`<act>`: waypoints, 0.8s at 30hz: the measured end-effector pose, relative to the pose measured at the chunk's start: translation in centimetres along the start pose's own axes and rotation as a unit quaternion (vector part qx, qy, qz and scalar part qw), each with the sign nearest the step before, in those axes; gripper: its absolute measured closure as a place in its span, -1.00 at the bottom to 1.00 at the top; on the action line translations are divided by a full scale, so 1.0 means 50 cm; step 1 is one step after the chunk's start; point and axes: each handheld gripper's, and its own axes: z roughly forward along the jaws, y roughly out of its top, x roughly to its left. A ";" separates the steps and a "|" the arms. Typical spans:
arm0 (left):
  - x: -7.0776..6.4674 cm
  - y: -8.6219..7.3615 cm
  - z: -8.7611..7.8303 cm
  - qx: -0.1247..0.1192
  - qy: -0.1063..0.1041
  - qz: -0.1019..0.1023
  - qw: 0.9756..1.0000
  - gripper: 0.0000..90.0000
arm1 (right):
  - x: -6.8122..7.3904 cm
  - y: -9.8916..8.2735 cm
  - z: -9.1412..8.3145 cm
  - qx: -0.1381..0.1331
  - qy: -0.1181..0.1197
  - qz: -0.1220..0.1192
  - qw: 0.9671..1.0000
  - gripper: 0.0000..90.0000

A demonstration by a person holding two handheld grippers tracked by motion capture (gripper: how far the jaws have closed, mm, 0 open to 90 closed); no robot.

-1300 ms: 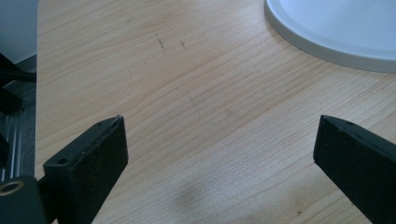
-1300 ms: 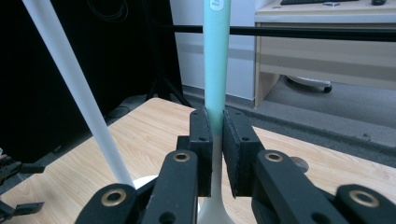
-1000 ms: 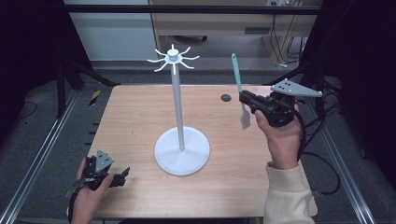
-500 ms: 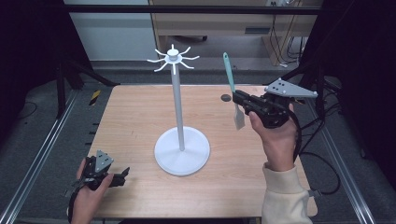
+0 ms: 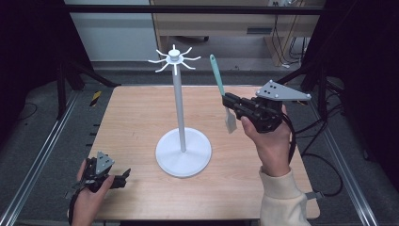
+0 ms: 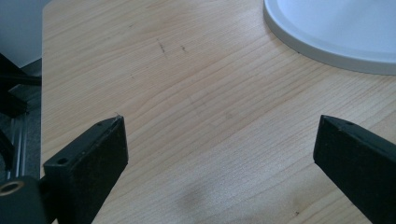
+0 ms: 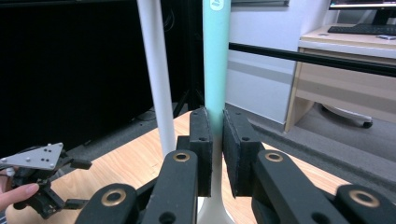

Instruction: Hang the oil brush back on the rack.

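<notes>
Since a second ago, the right tool (image 5: 231, 104) has carried the mint-green silicone spatula (image 5: 222, 92) leftward and nearer to the tall white pole stand (image 5: 179, 113), while the left tool (image 5: 118, 178) stays where it was at the near left corner of the light wooden table (image 5: 136, 122).

From the high view, the spatula is held off the table, just right of the stand's pole and apart from it. It has a slim mint-green handle that leans up and slightly left, with a rounded top end, and a pale, whitish flat blade hanging below the right tool's jaws. In the right gripper view, the handle (image 7: 216, 60) rises straight up between the two black jaws, which are closed on it, clamping it where the green fades into the paler lower part. A small white mark sits near the top of the handle. The stand's white pole (image 7: 156, 74) rises just beside it on the left.

The stand has a round white base resting on the middle of the table and a crown of short curved hooks at its top.

The left tool (image 6: 219, 158) has its jaws spread wide with nothing between them, hovering low over bare wood, with the edge of the stand's white base (image 6: 327, 42) ahead of it. A hand (image 5: 87, 200) grips it from below.
</notes>
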 end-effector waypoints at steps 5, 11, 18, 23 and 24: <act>0.002 0.000 0.000 -0.002 0.001 -0.002 1.000 -0.94 | 0.012 0.001 0.005 -0.002 0.009 -0.006 1.000 0.83; 0.000 0.001 0.000 -0.002 0.001 0.000 1.000 -0.94 | 0.019 0.003 0.004 -0.004 0.016 -0.011 1.000 0.83; 0.000 0.001 0.000 -0.002 0.001 0.000 1.000 -0.94 | 0.030 0.005 0.000 -0.003 0.021 -0.022 1.000 0.83; 0.000 0.001 0.000 -0.002 0.000 0.001 1.000 -0.94 | 0.036 0.005 0.002 -0.002 0.025 -0.027 0.999 0.83; 0.000 0.001 0.000 -0.002 0.000 0.001 1.000 -0.94 | 0.037 0.006 0.002 -0.001 0.026 -0.029 0.999 0.83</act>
